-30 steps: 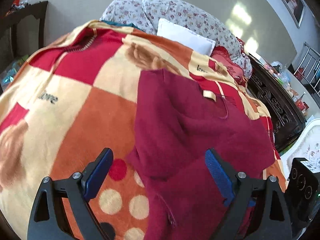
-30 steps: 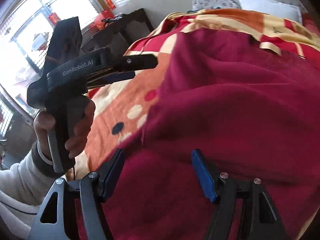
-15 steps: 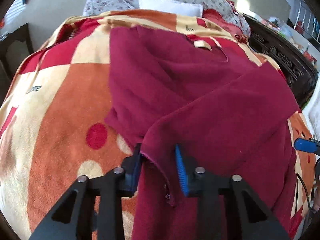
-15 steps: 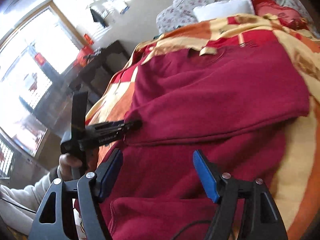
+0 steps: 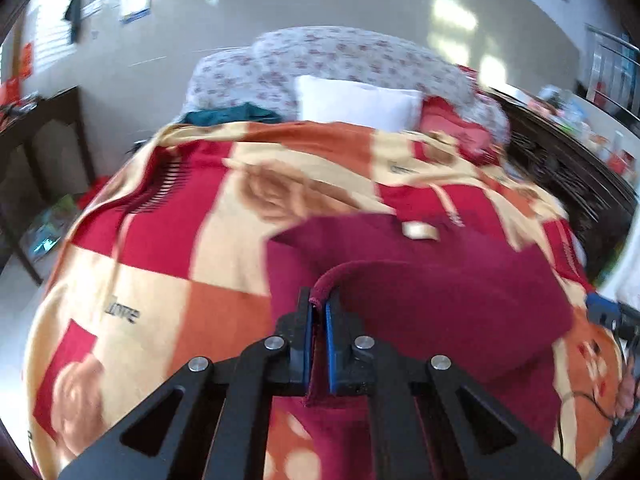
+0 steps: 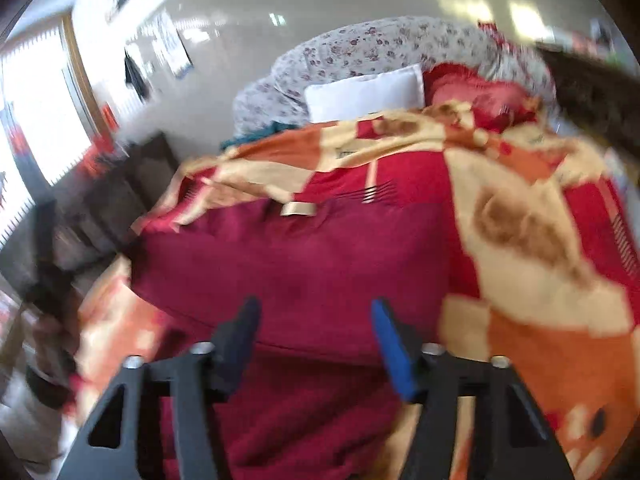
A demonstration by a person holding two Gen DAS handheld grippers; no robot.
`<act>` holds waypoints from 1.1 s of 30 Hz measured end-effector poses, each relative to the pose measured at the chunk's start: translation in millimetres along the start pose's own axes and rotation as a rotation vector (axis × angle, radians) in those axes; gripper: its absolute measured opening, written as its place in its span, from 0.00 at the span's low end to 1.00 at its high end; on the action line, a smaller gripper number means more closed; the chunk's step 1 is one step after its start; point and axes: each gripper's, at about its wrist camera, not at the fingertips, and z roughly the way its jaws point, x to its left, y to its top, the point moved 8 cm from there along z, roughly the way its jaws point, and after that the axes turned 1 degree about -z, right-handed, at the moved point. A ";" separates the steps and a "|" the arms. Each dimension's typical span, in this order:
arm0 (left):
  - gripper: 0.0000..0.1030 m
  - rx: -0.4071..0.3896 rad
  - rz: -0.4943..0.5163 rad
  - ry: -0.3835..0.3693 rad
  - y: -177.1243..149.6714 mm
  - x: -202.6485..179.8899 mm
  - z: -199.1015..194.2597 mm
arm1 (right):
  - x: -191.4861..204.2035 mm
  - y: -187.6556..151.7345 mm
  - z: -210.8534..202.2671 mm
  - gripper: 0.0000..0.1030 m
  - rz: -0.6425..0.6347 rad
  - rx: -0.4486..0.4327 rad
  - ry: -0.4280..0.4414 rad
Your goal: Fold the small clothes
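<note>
the dark maroon fleece garment lies spread over a plush blanket patterned in red, orange and cream squares with rose prints, which covers a bed. in the left wrist view the left gripper has its blue-padded jaws pressed together on a rolled edge of the maroon garment; the pinched hem arches up out of the pads and runs on to the right into the rest of the cloth, and a strip of the same fabric hangs down between the black fingers. a small cream label shows near the garment's far edge (the neckline, by the look of it).

in the right wrist view the right gripper hovers over the near part of the garment with its jaws spread; they have just been closing somewhat, yet the pads press on nothing and only the flat cloth lies beneath the gap. a fold line crosses the garment just ahead of the fingertips. the picture is blurred, so finer detail of the cloth cannot be told.

at the head of the bed a white rectangular pillow leans on a pale floral-print bolster, with a teal cloth just beside it to the left and a crumpled red cushion to the right. a dark wooden side table stands left of the bed.
</note>
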 end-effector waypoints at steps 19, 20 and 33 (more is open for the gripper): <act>0.54 0.080 -0.064 0.049 -51.7 37.8 19.9 | 8.4 -19.0 37.5 0.42 -0.128 0.129 -0.113; 0.55 0.080 -0.055 0.048 -53.6 33.8 16.9 | 12.2 -20.4 44.0 0.42 -0.150 0.141 -0.123; 0.66 0.129 0.024 0.034 -69.9 2.2 45.3 | -58.0 -28.1 48.3 0.19 -0.131 0.172 -0.352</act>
